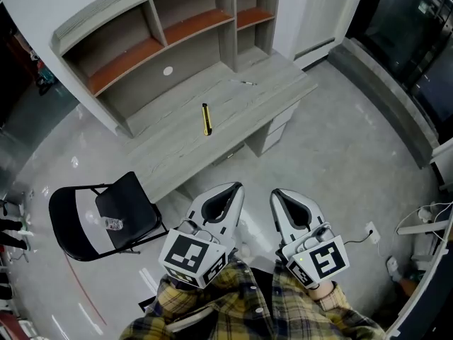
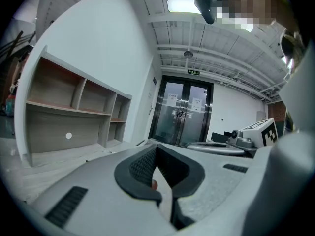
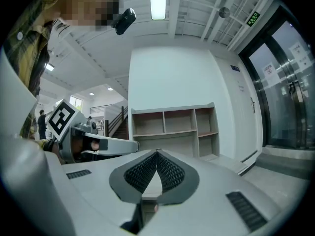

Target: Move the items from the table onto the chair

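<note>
A yellow and black tool [image 1: 206, 119] lies on the grey wooden desk [image 1: 212, 140]; a small pen-like item [image 1: 246, 83] lies farther back on it. A black folding chair [image 1: 106, 214] stands left of the desk with a small clear object [image 1: 112, 224] on its seat. My left gripper [image 1: 233, 188] and right gripper [image 1: 277, 194] are held side by side close to my body, above the floor in front of the desk. Both are shut and empty, tips meeting in the left gripper view [image 2: 156, 147] and the right gripper view [image 3: 157, 153].
An open shelf unit [image 1: 177, 27] rises behind the desk, and a white drawer block [image 1: 272, 129] sits under its right end. Glass doors [image 2: 184, 114] stand to the right. Cables and a socket [image 1: 369, 231] lie on the floor at right.
</note>
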